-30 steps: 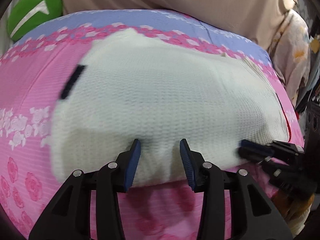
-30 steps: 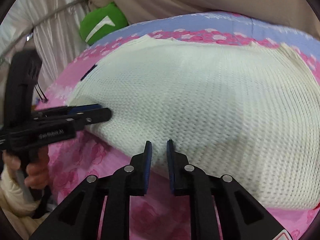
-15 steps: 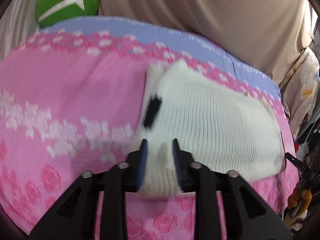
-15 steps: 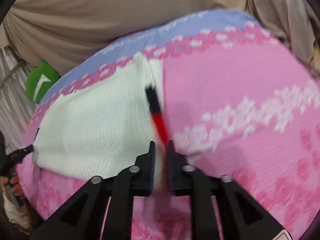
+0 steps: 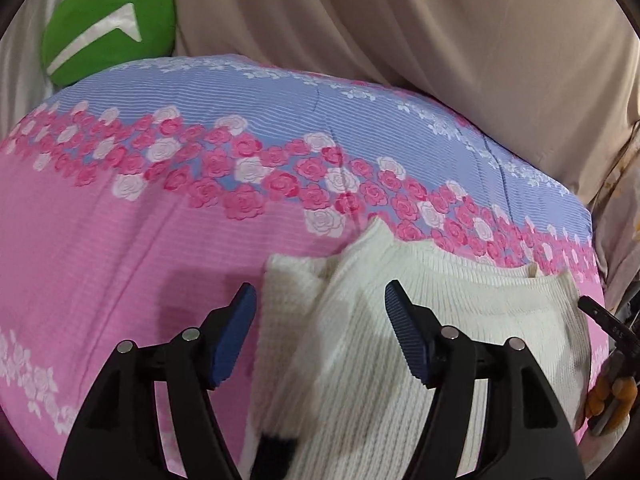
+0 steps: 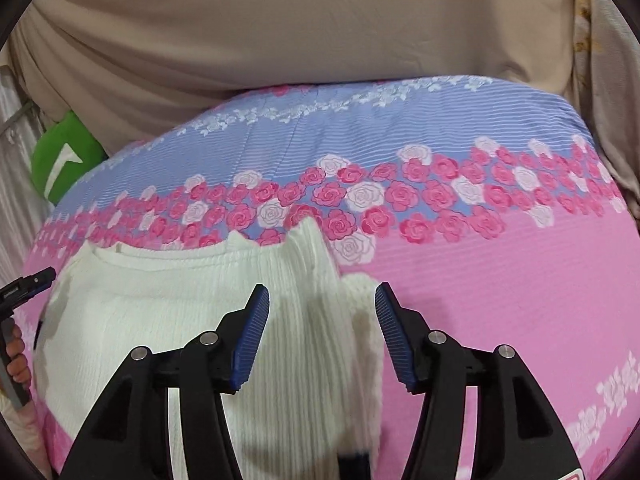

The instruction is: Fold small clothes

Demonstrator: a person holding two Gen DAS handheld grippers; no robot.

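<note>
A small cream knitted garment (image 5: 432,344) lies on the pink and blue floral bedspread (image 5: 120,240), with one side folded over the middle. My left gripper (image 5: 320,312) is open, its jaws wide apart over the garment's left edge, holding nothing. In the right wrist view the garment (image 6: 168,320) fills the lower left, and my right gripper (image 6: 322,308) is open above its folded right edge, holding nothing. A dark label (image 5: 276,452) shows at the garment's near edge.
A green cushion (image 5: 108,20) sits at the far left corner of the bed. Beige draped cloth (image 5: 440,40) hangs behind the bed. The other gripper's tip (image 5: 608,320) shows at the right edge of the left wrist view, and also at the left edge of the right wrist view (image 6: 28,284).
Both grippers were shut on the garment's edges and carried them inward. Now both have opened and let go, and the garment lies narrower, folded on itself.
</note>
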